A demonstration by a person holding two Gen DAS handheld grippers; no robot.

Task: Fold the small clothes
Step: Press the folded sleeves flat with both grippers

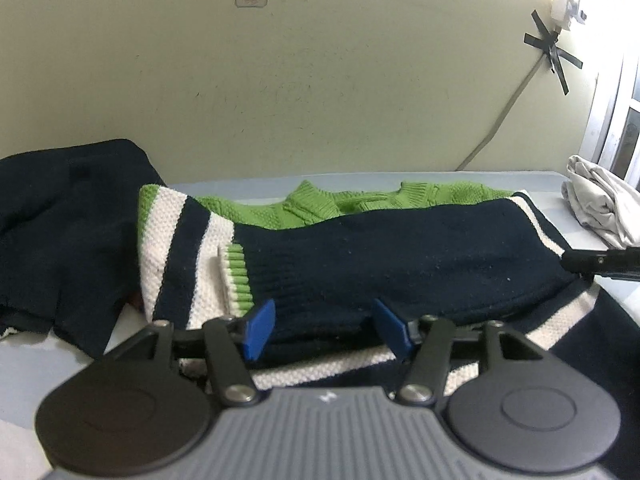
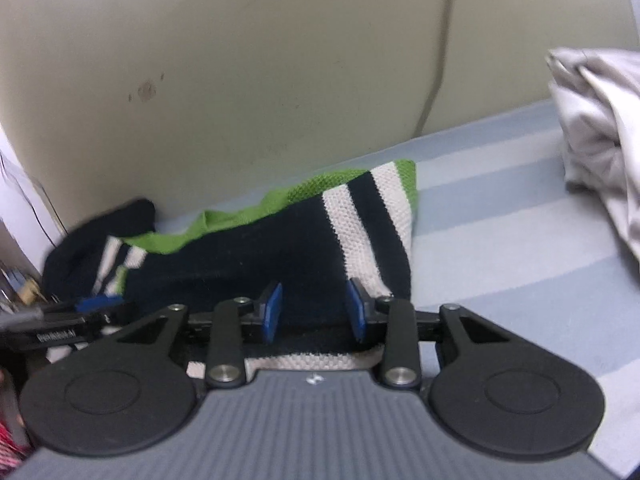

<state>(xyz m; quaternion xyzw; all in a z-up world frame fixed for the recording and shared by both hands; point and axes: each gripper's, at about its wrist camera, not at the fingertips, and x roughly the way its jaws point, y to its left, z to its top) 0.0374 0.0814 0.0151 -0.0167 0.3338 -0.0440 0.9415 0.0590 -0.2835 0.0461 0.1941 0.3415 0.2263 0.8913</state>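
Now both grippers' fingers, left & right, part-open over sweater, gripping nothing.

Both wrist cameras sit low and close over the striped sweater, looking forward and slightly down toward the wall behind it. The left view covers the sweater's left end, the right view its right end; both include the grey cloth right of the sweater.
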